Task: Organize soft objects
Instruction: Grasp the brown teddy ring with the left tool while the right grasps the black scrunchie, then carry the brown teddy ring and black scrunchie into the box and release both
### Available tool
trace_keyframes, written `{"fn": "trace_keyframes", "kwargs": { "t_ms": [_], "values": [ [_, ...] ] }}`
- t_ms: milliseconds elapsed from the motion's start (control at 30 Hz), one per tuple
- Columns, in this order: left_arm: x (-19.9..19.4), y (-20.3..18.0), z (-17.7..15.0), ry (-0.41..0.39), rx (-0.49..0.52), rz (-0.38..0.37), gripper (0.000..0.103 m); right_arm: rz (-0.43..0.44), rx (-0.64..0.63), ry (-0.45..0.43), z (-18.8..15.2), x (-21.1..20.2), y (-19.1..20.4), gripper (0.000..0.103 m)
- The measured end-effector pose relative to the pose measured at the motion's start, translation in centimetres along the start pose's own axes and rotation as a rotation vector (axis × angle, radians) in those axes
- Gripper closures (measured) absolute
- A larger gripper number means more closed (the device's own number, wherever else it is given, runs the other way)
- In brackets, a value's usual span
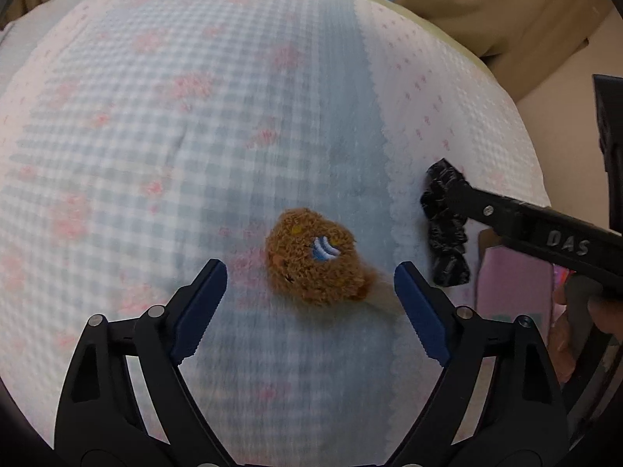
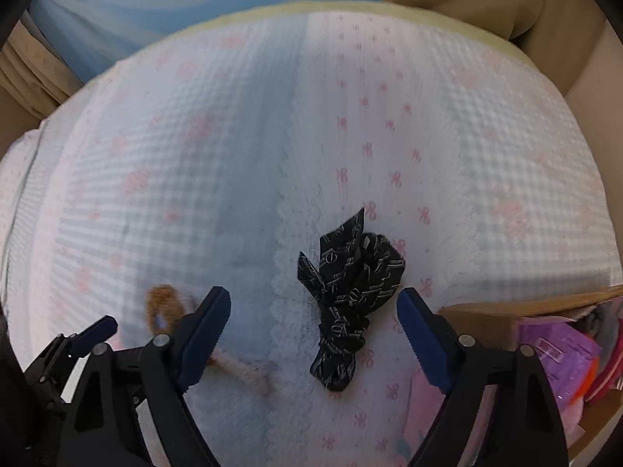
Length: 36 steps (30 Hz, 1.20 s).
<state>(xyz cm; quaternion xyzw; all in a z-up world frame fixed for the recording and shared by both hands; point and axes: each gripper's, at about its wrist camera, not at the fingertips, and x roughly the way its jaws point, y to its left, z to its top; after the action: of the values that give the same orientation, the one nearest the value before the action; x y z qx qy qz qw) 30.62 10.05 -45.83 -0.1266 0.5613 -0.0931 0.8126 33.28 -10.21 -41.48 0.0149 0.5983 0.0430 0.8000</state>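
The left claw [image 1: 310, 299] stands wide open, its 2 blue fingers flanking a fuzzy brown plush [image 1: 314, 257] lying on the gingham bedspread [image 1: 187, 124]. The right claw [image 2: 314, 334] is also spread wide around a black printed scrunchie [image 2: 348, 299], beside a cardboard box [image 2: 506, 323]

Plush toy [image 1: 313, 260] on bedspread [image 1: 155, 136], scrunchie [image 2: 350, 307] to its right, cardboard box [image 2: 486, 319] further right

Home bedroom: gingham bedspread [image 1: 163, 124], blue curtain [image 2: 175, 4].
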Motion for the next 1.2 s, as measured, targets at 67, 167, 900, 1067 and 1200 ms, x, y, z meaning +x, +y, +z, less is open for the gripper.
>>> {"fn": "trace_keyframes", "kwargs": {
  "t_ms": [67,167,900,1067,1200],
  "values": [
    [1.1,0.3,0.0,0.001,-0.016,-0.013,0.017,-0.022,-0.023,0.016,0.0,1.4,0.3,0.021],
    [2.3,0.4,0.1,0.002,-0.026,-0.025,0.026,-0.050,-0.049,0.038,0.0,3.0,0.5,0.026],
    [3.7,-1.5,1.1,-0.036,-0.062,-0.008,0.062,-0.120,-0.109,0.043,0.7,5.0,-1.5,0.079],
    [1.6,-1.4,1.3,-0.065,-0.068,-0.005,0.062,-0.082,-0.104,0.012,0.9,2.8,-1.0,0.080],
    [-1.1,-1.8,1.7,-0.100,-0.054,-0.004,0.062,-0.049,-0.097,-0.029,0.8,-0.2,-0.6,0.080]
  ]
}}
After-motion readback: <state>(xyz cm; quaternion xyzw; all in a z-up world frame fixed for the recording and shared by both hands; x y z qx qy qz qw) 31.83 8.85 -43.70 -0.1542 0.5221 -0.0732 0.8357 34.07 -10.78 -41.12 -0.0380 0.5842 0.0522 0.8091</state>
